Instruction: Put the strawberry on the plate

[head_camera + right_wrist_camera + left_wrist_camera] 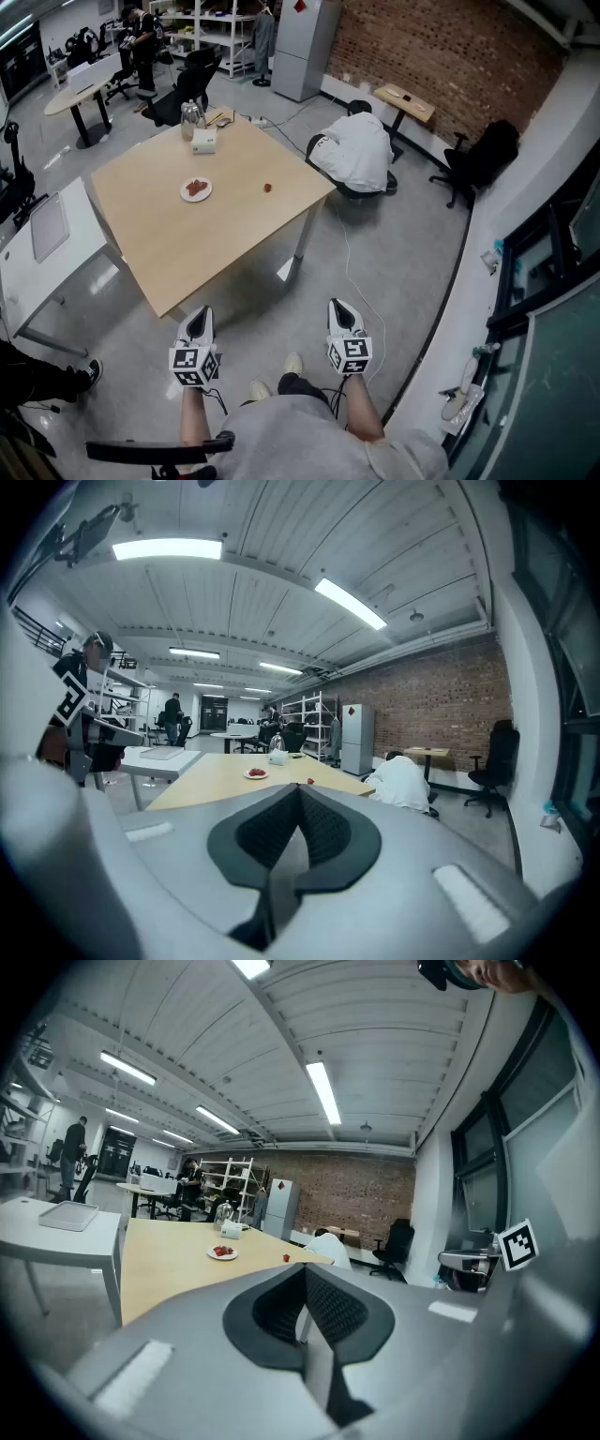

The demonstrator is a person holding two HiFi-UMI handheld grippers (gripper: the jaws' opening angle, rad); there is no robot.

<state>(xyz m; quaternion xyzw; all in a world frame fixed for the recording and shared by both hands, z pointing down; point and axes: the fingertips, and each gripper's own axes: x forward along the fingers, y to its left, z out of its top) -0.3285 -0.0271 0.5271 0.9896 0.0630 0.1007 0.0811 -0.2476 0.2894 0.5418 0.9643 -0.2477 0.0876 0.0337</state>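
A lone red strawberry (267, 187) lies on the wooden table (178, 253), to the right of a small white plate (196, 189) that holds red fruit. The same strawberry (287, 1258) and plate (222, 1252) show far off in the left gripper view, and the strawberry (310, 782) and plate (255, 774) also in the right gripper view. My left gripper (199, 322) and right gripper (341, 314) hang over the floor well short of the table's near edge. Both have their jaws closed together, with nothing between them.
A tissue box (204, 142) and a glass jar (190, 120) stand at the table's far corner. A chair draped in white cloth (356, 150) sits right of the table. A white desk with a laptop (47, 225) stands to the left. A cable (349, 262) runs across the floor.
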